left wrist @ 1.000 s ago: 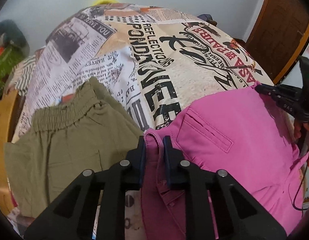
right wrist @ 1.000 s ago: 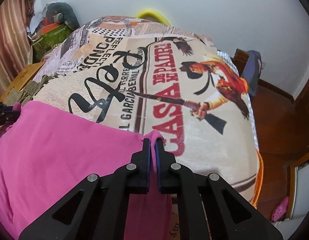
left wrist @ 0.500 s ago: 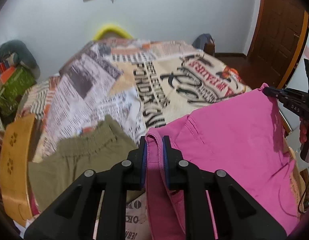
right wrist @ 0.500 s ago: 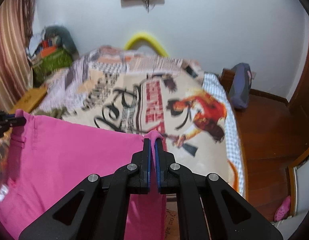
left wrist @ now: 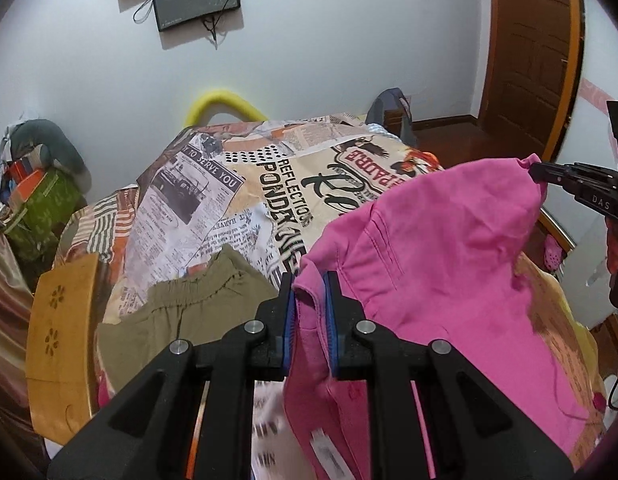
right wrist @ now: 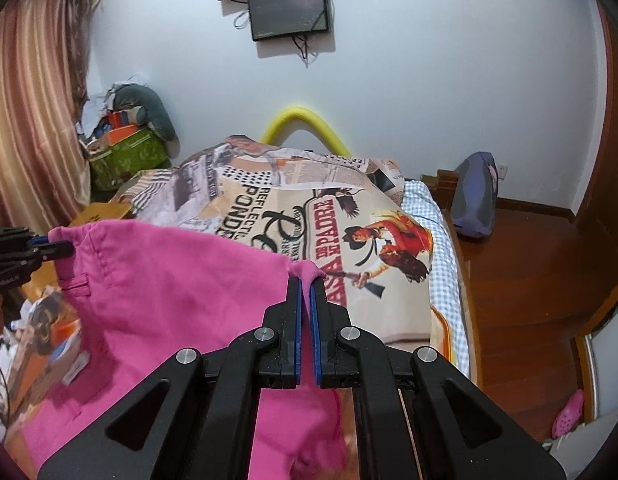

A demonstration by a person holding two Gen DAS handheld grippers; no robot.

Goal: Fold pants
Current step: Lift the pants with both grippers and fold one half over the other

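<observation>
Hanging between both claws, pink pants [left wrist: 441, 264]: left claw [left wrist: 309, 280] clenched on waistband corner, right claw [right wrist: 305, 278] pinching opposite corner.

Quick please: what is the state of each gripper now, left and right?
Left gripper: closed on the pink pants.
Right gripper: closed on the pink pants' other corner.

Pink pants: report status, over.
Left gripper and right gripper both shut on pink pants, waistband stretched between them above the bed. Olive pants lie below, apart.
</observation>
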